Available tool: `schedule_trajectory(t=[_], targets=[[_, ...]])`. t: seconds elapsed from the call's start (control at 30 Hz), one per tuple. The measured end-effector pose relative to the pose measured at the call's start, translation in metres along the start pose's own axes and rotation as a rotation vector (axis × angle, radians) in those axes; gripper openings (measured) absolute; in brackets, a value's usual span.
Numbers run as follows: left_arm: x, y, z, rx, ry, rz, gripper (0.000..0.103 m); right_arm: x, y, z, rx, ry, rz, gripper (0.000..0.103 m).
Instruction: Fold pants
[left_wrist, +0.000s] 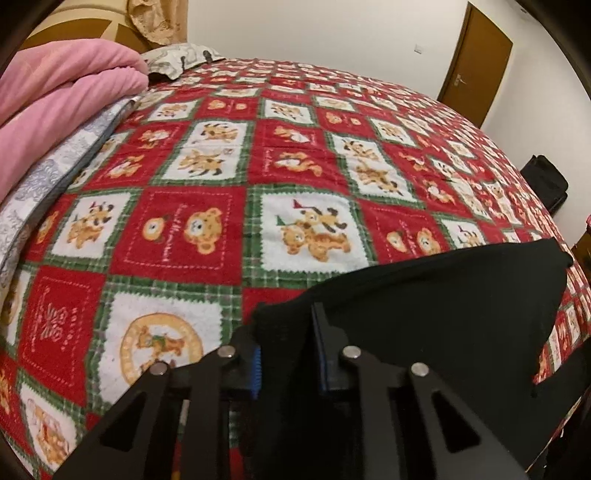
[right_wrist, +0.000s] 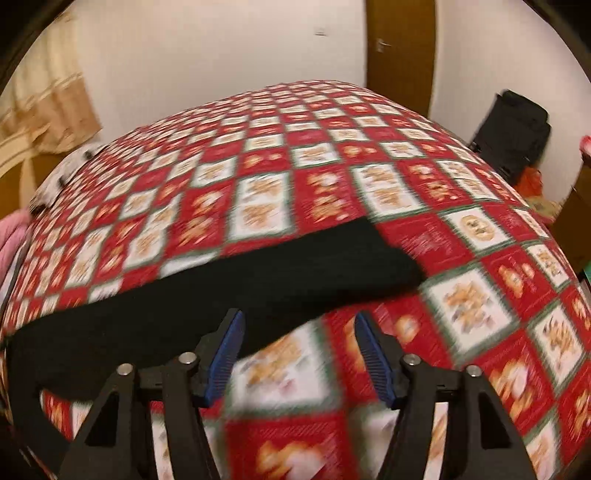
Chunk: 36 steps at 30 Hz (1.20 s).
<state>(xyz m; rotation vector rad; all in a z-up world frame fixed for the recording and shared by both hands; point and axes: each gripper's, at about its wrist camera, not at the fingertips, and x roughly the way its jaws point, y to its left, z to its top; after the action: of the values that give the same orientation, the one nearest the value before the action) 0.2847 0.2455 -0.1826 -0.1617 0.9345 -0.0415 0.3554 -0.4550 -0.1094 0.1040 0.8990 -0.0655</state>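
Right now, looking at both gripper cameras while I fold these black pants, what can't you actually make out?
- Left wrist view: the left gripper is shut on the black pants; the cloth hides the fingertips.
- Left wrist view: the pants' lower part is cut off by the frame edge.
- Right wrist view: motion blur smears the blanket pattern.
- Right wrist view: the open right gripper holds nothing; which end of the pants is near is unclear.
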Motion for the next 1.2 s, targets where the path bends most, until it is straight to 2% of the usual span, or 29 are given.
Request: schedule_trajectory(t=[0.1, 0.17, 0.3, 0.43, 0.63, 0.67, 0.73, 0.77, 0.8, 0.83, 0.9, 1.07, 1.2], targets=[[0.003, -0.003, 0.001, 0.008, 0.001, 0.003, 0.023, 0.023, -0.016, 0.028, -0.022, 0.013, -0.073, 0.057], [0.005, -0.003, 0.003, 0.003, 0.013, 0.0, 0.023, 0.042, -0.029, 0.044, -0.017, 0.04, -0.093, 0.057], [0.008, 0.0, 0.008, -0.024, 0.028, -0.022, 0.023, 0.077, -0.051, 0.068, 0.012, 0.096, -0.074, 0.057], [0.012, -0.004, 0.01, -0.008, 0.035, -0.014, 0.023, 0.109, -0.058, 0.085, -0.012, 0.142, -0.04, 0.057], [0.018, -0.005, 0.016, 0.002, 0.031, -0.024, 0.023, 0.153, -0.061, 0.092, -0.043, 0.231, -0.045, 0.057], [0.02, -0.004, 0.016, -0.003, 0.026, -0.029, 0.023, 0.159, -0.061, 0.091, -0.04, 0.259, -0.034, 0.054], [0.021, -0.004, 0.017, -0.008, 0.02, -0.031, 0.023, 0.163, -0.06, 0.089, -0.037, 0.273, 0.005, 0.034], [0.021, -0.005, 0.018, -0.008, 0.02, -0.028, 0.023, 0.162, -0.058, 0.089, -0.033, 0.273, 0.022, 0.028], [0.022, -0.006, 0.02, -0.003, 0.024, -0.022, 0.023, 0.16, -0.056, 0.089, -0.043, 0.269, 0.019, 0.015], [0.021, -0.007, 0.021, 0.0, 0.026, -0.017, 0.023, 0.156, -0.053, 0.089, -0.059, 0.266, 0.019, 0.01], [0.018, -0.009, 0.024, -0.004, 0.024, -0.021, 0.013, 0.14, -0.044, 0.089, -0.106, 0.245, 0.004, 0.009], [-0.004, -0.012, 0.025, -0.012, -0.04, -0.063, 0.012, 0.082, -0.042, 0.089, -0.146, 0.145, -0.012, 0.008], [-0.038, -0.011, 0.02, -0.017, -0.131, -0.123, 0.012, 0.011, -0.051, 0.076, -0.158, 0.054, -0.007, 0.008]])
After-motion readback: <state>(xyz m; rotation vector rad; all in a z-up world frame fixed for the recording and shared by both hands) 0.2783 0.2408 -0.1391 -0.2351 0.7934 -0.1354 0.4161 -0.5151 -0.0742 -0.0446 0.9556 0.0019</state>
